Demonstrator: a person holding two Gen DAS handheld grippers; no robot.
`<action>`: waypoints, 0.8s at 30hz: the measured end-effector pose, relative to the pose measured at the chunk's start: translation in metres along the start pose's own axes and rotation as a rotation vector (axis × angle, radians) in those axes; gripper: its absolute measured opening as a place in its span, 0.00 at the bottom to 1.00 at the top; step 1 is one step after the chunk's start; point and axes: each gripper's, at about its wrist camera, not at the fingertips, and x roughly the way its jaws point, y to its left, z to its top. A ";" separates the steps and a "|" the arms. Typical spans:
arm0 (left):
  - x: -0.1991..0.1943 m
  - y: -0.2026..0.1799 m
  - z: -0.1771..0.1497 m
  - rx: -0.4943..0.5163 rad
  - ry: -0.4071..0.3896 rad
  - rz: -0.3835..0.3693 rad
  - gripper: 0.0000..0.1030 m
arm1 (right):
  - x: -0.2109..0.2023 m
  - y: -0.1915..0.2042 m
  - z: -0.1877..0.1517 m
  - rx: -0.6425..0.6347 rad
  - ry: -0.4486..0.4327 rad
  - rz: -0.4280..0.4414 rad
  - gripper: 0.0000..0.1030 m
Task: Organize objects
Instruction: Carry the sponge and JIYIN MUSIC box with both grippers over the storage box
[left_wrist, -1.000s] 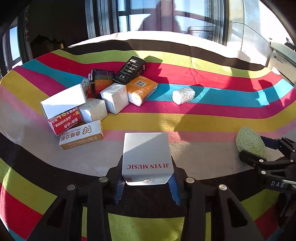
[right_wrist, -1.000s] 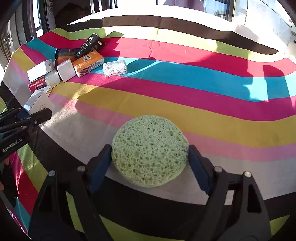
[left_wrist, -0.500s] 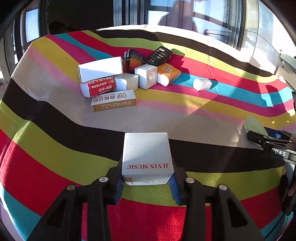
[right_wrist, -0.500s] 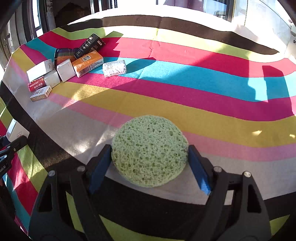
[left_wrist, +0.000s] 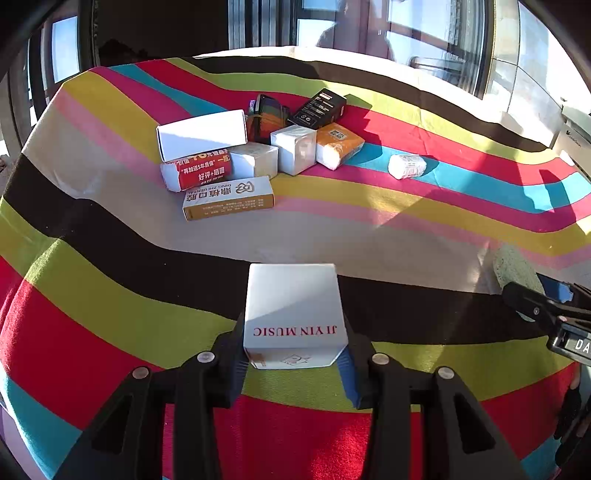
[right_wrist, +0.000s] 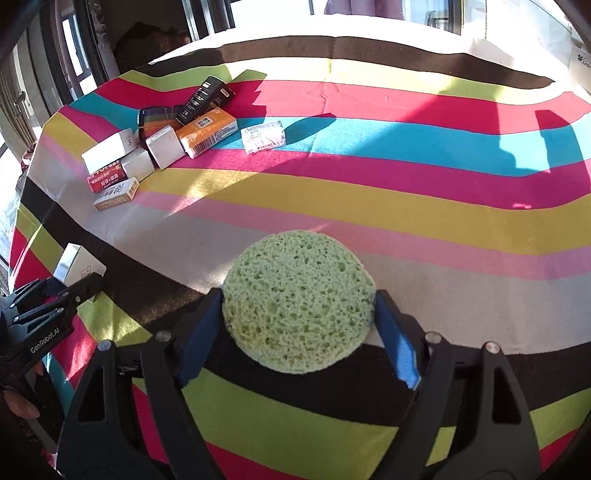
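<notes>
Right wrist: green sponge (right_wrist: 298, 300) clamped between tool (right_wrist: 299, 325) fingers

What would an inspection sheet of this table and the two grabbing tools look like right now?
Surface: striped tablecloth in many colours, half sun, half shadow.
Job's things: white JI YIN MUSIC box held in the left gripper; round green sponge held in the right gripper.
Clutter: huddle of small boxes at far left, among them a plain white box, a red-labelled box, a gold-edged box, an orange pack and a black box; a white tissue pack lies apart.
Grippers: both shut on their loads, above the cloth's near edge.
Cables: nothing seen.
Surroundings: sunlit windows behind the table.
</notes>
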 end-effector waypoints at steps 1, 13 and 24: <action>0.000 0.000 0.000 0.001 0.000 0.001 0.42 | -0.003 0.007 -0.003 -0.012 -0.003 0.006 0.80; -0.010 0.003 -0.005 0.002 -0.032 0.019 0.42 | -0.021 0.058 -0.038 -0.126 0.036 0.060 0.80; -0.046 0.010 -0.023 0.016 -0.034 0.056 0.42 | -0.041 0.075 -0.048 -0.154 0.033 0.074 0.80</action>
